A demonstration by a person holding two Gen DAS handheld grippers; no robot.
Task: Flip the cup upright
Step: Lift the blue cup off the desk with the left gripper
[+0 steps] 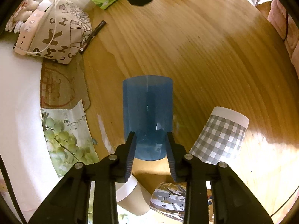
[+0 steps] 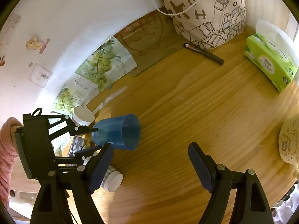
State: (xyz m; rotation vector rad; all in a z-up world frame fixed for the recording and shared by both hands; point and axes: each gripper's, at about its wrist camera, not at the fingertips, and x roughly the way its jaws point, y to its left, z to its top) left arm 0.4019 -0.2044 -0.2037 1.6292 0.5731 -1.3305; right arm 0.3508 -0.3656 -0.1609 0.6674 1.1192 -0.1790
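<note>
**Q:** Where does the job stand?

**A:** My left gripper has clamped its pads on the closed base end of the blue cup, which lies on its side on the wooden table, mouth pointing away from me. The grasp looks made; the turn onto its base is left, by my judgement.

**Q:** And your other hand?

**A:** My right gripper hangs over bare wood, jaws apart, holding nothing.

**Q:** The surroundings?

**A:** A checked paper cup lies tipped just right of the blue one, more paper cups nearer me. A lettered cloth bag, a pen and a green tissue pack line the far side, against a white wall with stickers.
</note>
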